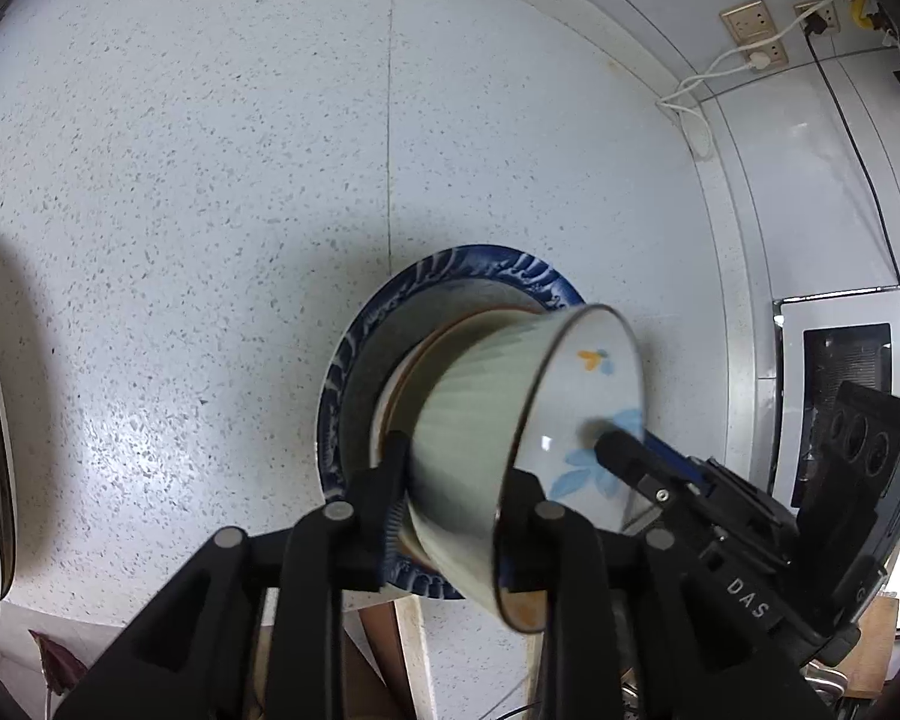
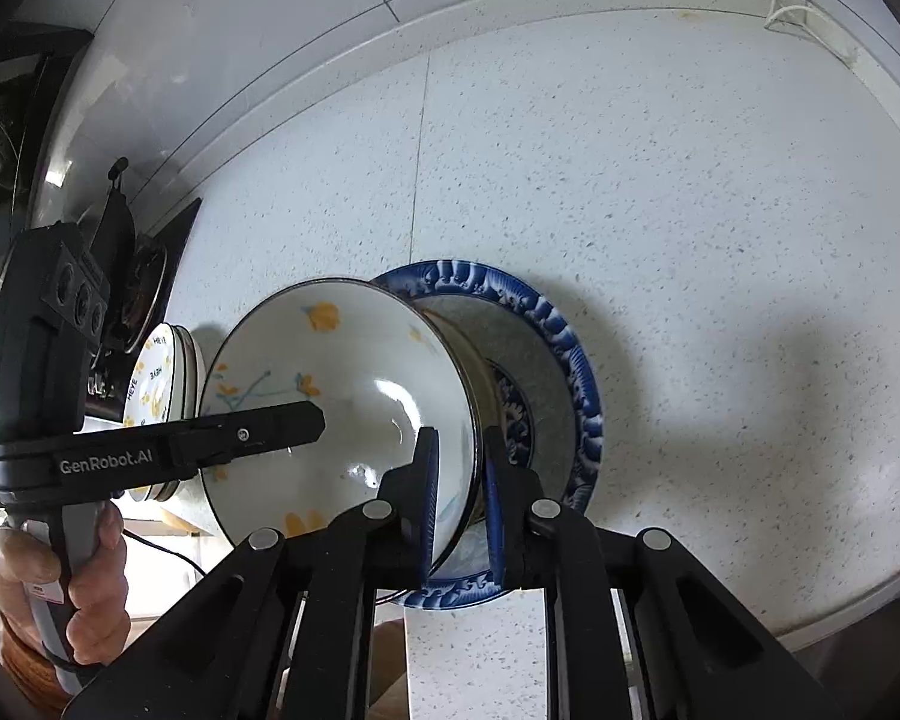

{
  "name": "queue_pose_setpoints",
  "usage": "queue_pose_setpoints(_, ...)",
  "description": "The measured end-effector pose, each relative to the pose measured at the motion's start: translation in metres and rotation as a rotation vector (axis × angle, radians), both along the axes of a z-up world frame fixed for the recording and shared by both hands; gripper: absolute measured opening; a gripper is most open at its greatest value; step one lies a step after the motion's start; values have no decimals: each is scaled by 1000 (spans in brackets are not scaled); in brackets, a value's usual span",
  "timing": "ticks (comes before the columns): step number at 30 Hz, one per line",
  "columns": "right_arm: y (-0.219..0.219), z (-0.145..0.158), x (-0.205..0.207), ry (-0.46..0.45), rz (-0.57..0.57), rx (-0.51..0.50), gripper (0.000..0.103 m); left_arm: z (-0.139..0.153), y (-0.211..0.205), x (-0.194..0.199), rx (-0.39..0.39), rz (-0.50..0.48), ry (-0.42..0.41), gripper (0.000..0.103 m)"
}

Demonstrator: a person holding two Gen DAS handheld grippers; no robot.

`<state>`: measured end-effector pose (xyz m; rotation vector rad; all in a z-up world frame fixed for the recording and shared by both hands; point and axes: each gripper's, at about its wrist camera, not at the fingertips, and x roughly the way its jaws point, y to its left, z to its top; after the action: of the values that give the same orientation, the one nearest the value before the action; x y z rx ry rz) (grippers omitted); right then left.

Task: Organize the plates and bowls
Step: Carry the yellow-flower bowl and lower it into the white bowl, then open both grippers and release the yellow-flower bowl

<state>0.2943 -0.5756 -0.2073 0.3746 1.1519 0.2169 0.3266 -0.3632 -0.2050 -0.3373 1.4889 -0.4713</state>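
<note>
The speckled white stone tabletop (image 1: pixel 180 180) is the largest thing here, running back to a pale tiled wall (image 1: pixel 810 192) with sockets (image 1: pixel 750 21) and a white cable (image 1: pixel 690 90). On it lies a wide blue-rimmed ceramic plate (image 2: pixel 576 360), and over this plate hangs a white ribbed porcelain bowl with yellow and blue flowers (image 2: pixel 342 384), carried between both tools.

The bowl is tilted, its foot toward the plate and its open mouth turned toward the left side. The right tongs (image 2: pixel 459 498) pinch its rim, one pad inside and one outside, pressed close on the thin wall. The left tongs (image 1: pixel 450 492) stand around the opposite wall of the bowl, the outer finger along the ribs; whether they press or only stand beside it I cannot tell.

So the plate lies directly ahead of and below both tongs, and I judge that the bowl is close to landing there. A stack of white plates (image 2: pixel 162 384) waits to the left, near a dark stove (image 2: pixel 144 276).
</note>
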Motion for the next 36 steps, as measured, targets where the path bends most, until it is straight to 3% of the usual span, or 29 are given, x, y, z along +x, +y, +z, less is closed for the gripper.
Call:
queue_pose_setpoints(4, -3, 2, 1, -9, -12, 0, 13, 5, -11, 2, 44, -32, -38, 27)
queue_pose_setpoints(9, -3, 0, 0, -17, -10, -9, 13, 14, -20, 3, 53, -80, -97, 43)
queue_pose_setpoints(14, -11, 5, -8, -46, -25, 3, 13, 25, -27, 2, 93, -129, -183, 51)
queue_pose_setpoints(19, -17, 12, -15, -73, -41, 19, 13, 35, -27, 0, 73, -136, -237, 53)
queue_pose_setpoints(25, -19, 29, -30, -133, -66, -10, 14, 74, 7, -9, -56, -59, -331, 53)
queue_pose_setpoints(27, -21, 33, -38, -152, -64, -16, 18, 76, 25, -16, -82, -22, -320, 53)
queue_pose_setpoints(30, -26, 33, -48, -158, -65, -36, 37, 62, 49, -24, -122, 35, -254, 53)
queue_pose_setpoints(36, -33, 22, -57, -138, -68, -27, 47, 13, 71, -31, -120, 105, -156, 53)
